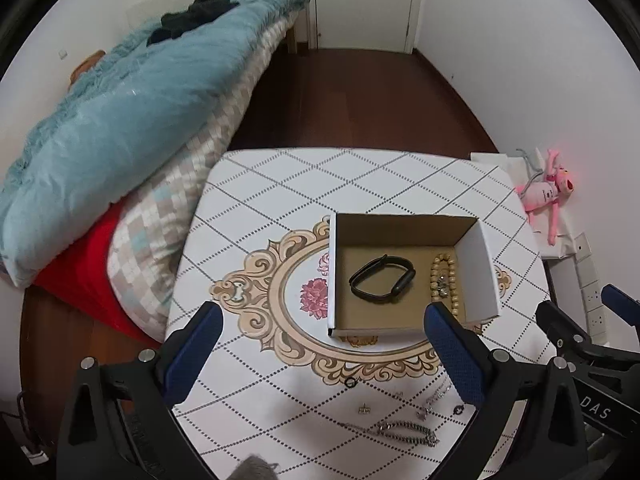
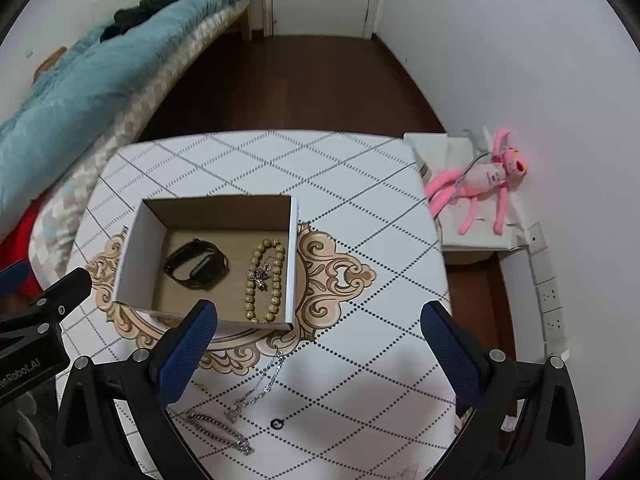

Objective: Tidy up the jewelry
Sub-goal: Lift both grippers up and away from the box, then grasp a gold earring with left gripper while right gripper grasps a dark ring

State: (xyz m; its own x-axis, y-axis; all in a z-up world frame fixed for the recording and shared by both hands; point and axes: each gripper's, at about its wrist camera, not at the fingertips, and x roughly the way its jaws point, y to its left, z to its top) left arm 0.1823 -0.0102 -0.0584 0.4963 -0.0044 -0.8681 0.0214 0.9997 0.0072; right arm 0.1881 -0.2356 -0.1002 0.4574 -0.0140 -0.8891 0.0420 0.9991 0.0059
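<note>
both jaws spread wide and empty on left gripper and right gripper, above table; black band and bead bracelet inside cardboard box, silver chains and small ring outside, near front edge

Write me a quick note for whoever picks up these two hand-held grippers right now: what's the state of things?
Left hand-held gripper: open, empty.
Right hand-held gripper: open, empty.
In the cardboard box: black wristband, wooden bead bracelet with a small silver charm lying on it.
On the table in front of the box: thin silver chain, chunky silver chain, small black ring, tiny silver pieces.
Left: move those into the box.
</note>
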